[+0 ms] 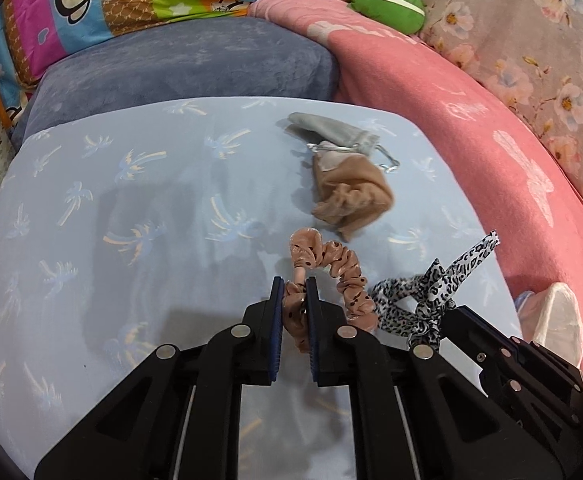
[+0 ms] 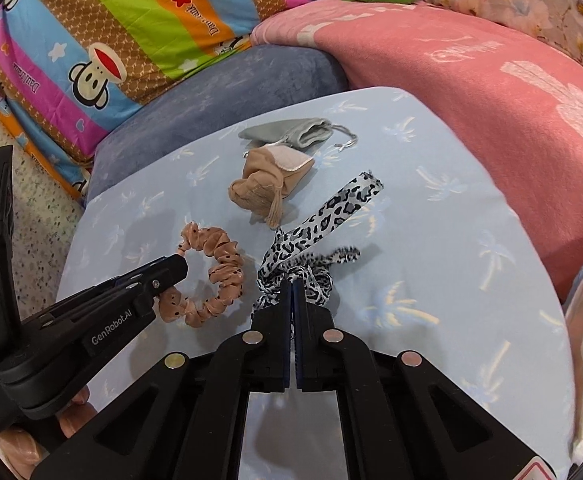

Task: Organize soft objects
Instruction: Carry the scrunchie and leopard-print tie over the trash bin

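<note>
Left gripper (image 1: 294, 286) squeezing pink dotted scrunchie (image 1: 333, 276) on light blue palm-tree cushion (image 1: 131, 208). Right gripper (image 2: 293, 286) pinching leopard-print hair tie (image 2: 311, 240) just beside scrunchie. Tan pouch (image 2: 267, 184) lying farther back on same cushion, touching grey drawstring bag (image 2: 291, 130). Pink blanket (image 2: 471, 80) sitting at right.

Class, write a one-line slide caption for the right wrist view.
Right gripper clamps a leopard-print ribbon; left gripper pinches a dotted scrunchie.
</note>
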